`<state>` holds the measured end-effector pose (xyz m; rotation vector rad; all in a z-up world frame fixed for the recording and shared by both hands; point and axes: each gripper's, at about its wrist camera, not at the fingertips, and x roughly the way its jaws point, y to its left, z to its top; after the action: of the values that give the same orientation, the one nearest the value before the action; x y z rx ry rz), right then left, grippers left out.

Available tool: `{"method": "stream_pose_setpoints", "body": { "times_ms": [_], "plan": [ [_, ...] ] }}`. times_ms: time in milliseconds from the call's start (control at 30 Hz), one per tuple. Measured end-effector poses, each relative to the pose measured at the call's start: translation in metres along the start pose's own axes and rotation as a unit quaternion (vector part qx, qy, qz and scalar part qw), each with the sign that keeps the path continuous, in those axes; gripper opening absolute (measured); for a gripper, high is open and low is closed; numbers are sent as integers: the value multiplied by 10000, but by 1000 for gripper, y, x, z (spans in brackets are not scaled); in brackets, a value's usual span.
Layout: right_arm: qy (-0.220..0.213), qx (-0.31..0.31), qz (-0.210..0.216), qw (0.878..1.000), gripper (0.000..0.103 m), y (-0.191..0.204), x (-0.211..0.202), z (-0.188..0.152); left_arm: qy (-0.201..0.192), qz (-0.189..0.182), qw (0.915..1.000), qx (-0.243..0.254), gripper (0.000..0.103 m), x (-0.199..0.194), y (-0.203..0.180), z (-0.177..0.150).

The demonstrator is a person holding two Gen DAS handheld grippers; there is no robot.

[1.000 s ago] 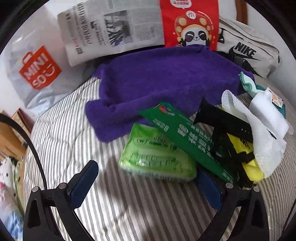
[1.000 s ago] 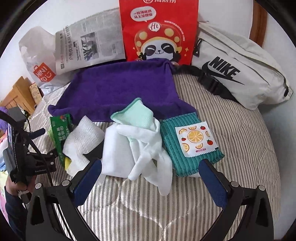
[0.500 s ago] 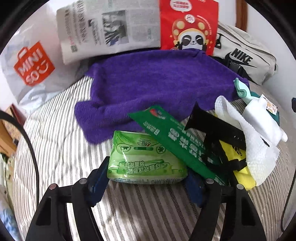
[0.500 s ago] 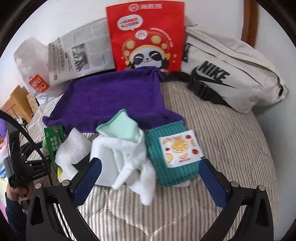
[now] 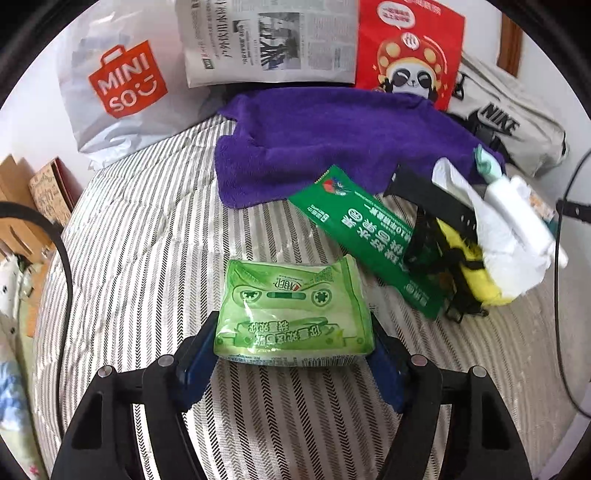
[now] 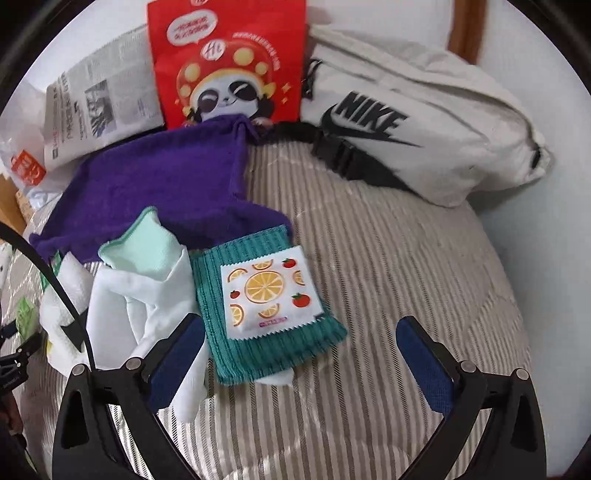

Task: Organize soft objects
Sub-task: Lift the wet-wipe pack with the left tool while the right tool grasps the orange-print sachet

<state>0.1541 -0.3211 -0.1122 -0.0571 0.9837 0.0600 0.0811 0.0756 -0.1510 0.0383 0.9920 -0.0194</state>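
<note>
Striped bed (image 5: 147, 236): left gripper (image 5: 293, 354) pinches soft tissue pack (image 5: 291, 317), which may squash and slip; right gripper (image 6: 301, 354) gapes empty.

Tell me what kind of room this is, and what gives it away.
Most likely a bedroom: everything lies on a quilted striped bedspread, with a wooden headboard edge against the white wall. Everyday clutter such as a purple towel and a Nike waist bag fits a home.

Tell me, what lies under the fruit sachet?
The fruit sachet lies on a teal ribbed cloth. A bit of white cloth shows below the teal cloth's near edge; what else is beneath is covered.
</note>
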Motion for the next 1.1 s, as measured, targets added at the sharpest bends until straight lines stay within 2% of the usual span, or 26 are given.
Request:
{"method": "stream_pose_setpoints", "body": {
  "times_ms": [100,233,400,433,467,500,533,600,633,733,833,967,1033,1100],
  "plan": [
    [73,-245,57,9997,102,8,14,2,-33,78,9999,71,72,0,-4,0],
    [31,-435,-84,9990,102,14,24,4,2,46,10000,-21,72,0,-2,1],
    [53,-460,81,9989,94,13,39,4,15,16,10000,-29,72,0,0,0],
    [17,-477,143,9988,89,14,40,4,15,12,10000,-11,72,0,-1,0],
    [-24,-506,235,9984,79,14,38,4,12,5,10000,4,72,0,-1,0],
    [-54,-548,286,9981,75,16,36,4,16,-6,10000,-2,73,0,0,0],
    [-98,-595,184,9980,66,18,34,4,20,-31,10000,-31,73,0,1,0],
    [-167,-766,2,9969,59,23,28,4,2,-59,10000,-47,73,1,2,0],
    [-167,-828,32,9964,54,25,26,5,-9,-63,10000,-33,73,1,2,0],
    [-161,-900,239,9955,46,28,22,4,-7,-73,10000,-30,73,1,3,0],
    [-92,-915,266,9954,47,29,26,1,-5,-88,10000,-8,73,1,3,0],
    [-65,-848,262,9960,59,28,34,2,-7,-89,10000,7,73,1,3,0],
    [-135,-940,236,9952,57,32,34,2,-5,-87,10000,8,73,1,3,0],
    [-180,-991,258,9946,50,33,32,0,-9,-88,10000,7,73,1,2,0]
  ]
}}
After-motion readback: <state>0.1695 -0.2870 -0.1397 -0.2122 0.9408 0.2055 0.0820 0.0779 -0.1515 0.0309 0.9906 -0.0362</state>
